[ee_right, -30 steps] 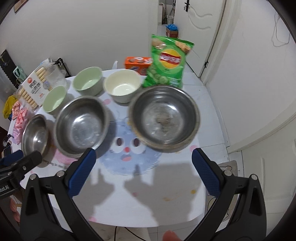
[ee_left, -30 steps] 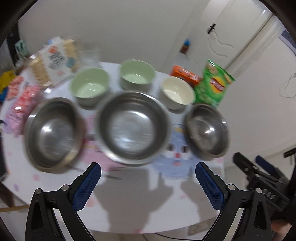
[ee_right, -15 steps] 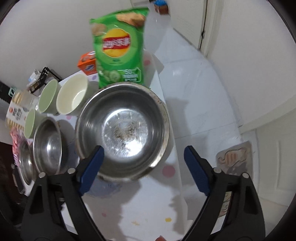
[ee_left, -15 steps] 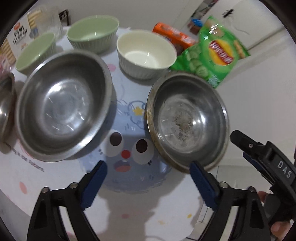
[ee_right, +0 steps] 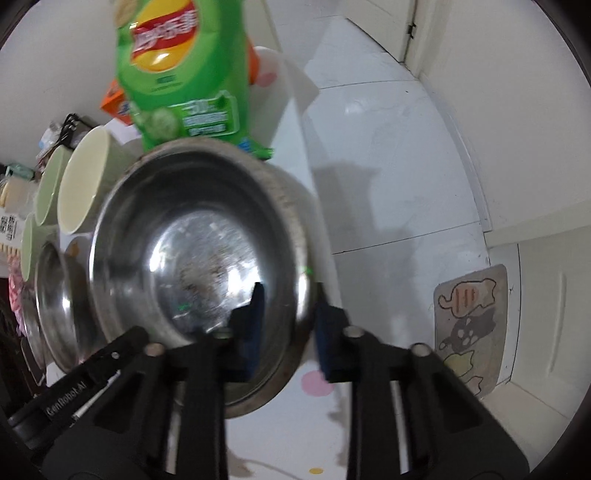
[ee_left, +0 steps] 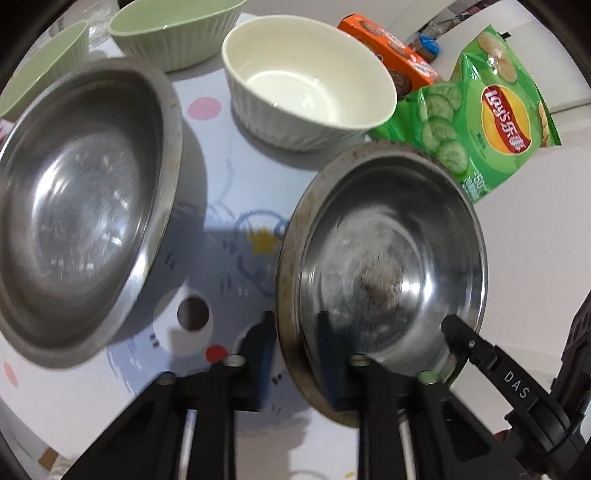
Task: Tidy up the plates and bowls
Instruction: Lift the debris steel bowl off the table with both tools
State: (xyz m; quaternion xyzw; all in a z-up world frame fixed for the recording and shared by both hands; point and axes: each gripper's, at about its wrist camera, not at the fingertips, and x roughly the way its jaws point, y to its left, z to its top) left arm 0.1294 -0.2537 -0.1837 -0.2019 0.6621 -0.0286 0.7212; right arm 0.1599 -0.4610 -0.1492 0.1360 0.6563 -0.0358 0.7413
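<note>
Jaws of both tongs are closing over opposite rim sides of the round, stained stainless-steel bowl [ee_left: 384,266]: left gripper [ee_left: 295,354], right gripper [ee_right: 286,325].

This looks like a home, likely a small dining corner. A white tabletop [ee_left: 122,398] with a cartoon-printed cover carries round stainless steel bowls [ee_left: 384,266], ribbed ceramic bowls [ee_left: 306,85], a green crisp bag [ee_left: 495,110] and an orange biscuit box [ee_left: 388,48]. Pale floor tiles [ee_right: 388,155], a cartoon floor mat [ee_right: 469,328] and a white door frame [ee_right: 413,33] surround it.
</note>
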